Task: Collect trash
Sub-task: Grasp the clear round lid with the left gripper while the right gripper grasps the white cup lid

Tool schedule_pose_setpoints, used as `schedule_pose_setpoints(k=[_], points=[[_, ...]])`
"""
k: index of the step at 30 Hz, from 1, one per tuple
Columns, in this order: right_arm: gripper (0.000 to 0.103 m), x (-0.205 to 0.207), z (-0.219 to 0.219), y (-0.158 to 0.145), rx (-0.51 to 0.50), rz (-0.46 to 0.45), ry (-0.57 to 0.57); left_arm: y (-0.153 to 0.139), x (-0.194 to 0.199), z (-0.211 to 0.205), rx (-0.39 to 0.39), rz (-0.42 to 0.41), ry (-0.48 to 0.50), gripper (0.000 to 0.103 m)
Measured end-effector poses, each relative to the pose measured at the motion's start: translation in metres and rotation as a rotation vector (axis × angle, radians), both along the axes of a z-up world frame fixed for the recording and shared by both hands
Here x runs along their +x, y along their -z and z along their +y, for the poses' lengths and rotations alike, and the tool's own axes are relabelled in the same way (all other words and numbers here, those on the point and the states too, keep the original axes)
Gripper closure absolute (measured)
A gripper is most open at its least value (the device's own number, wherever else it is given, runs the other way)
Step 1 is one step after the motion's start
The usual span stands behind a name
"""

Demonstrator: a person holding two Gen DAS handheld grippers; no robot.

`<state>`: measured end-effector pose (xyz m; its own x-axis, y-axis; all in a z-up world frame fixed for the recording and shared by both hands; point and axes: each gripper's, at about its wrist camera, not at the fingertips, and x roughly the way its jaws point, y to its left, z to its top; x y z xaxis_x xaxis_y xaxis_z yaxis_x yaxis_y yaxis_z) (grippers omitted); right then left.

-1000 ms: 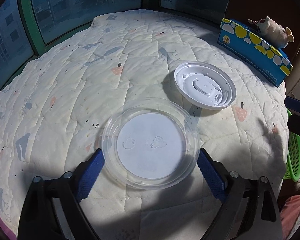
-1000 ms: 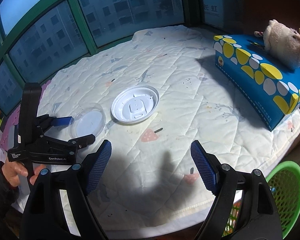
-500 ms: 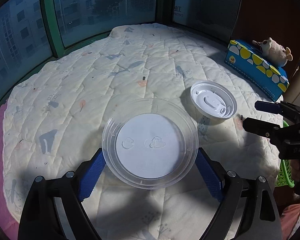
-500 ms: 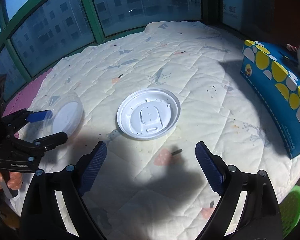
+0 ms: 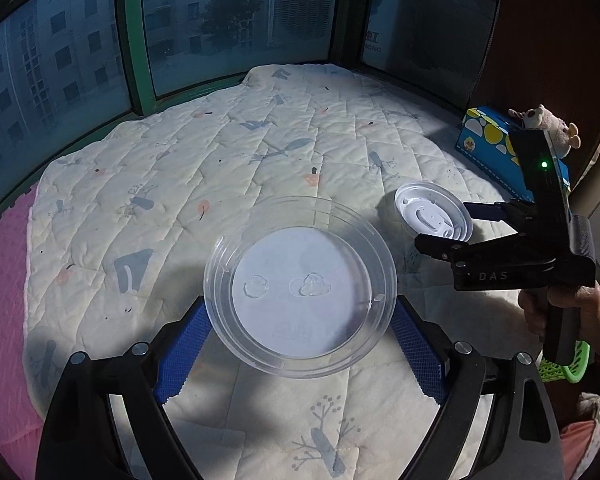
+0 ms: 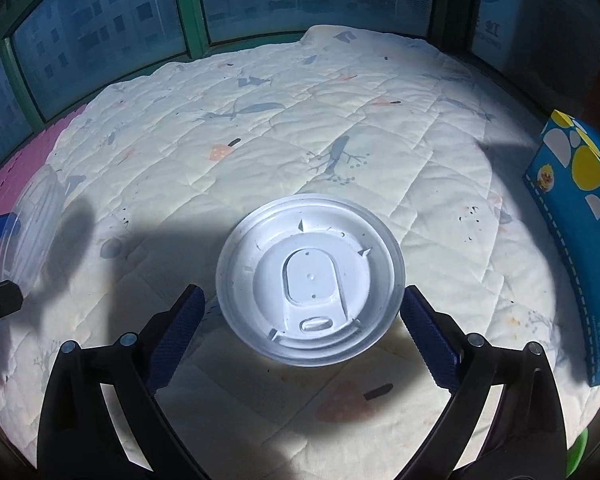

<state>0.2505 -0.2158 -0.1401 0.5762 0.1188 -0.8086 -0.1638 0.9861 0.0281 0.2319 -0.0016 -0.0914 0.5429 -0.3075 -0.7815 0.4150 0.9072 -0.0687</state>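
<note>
The left gripper clamps a clear plastic lid by its rim, lifted above the quilted bed — blue pads pressed to both sides. Right of it, the white cup lid lies on the quilt between the right gripper pads, whose jaws are opening — neither touches it. Far right sits a blue tissue box.

I note a quilted cream mattress pad under hard sunlight, green-framed windows facing apartment blocks, and a pink mat along its left edge.
</note>
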Motion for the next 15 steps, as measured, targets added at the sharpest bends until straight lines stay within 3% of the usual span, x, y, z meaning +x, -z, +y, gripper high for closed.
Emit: schedule_pose_setpoints(k=[15], points=[[0.012, -0.017, -0.004, -0.01, 0.05, -0.029, 0.041, -0.001, -0.011, -0.004, -0.015, 0.011, -0.005, 0.017]])
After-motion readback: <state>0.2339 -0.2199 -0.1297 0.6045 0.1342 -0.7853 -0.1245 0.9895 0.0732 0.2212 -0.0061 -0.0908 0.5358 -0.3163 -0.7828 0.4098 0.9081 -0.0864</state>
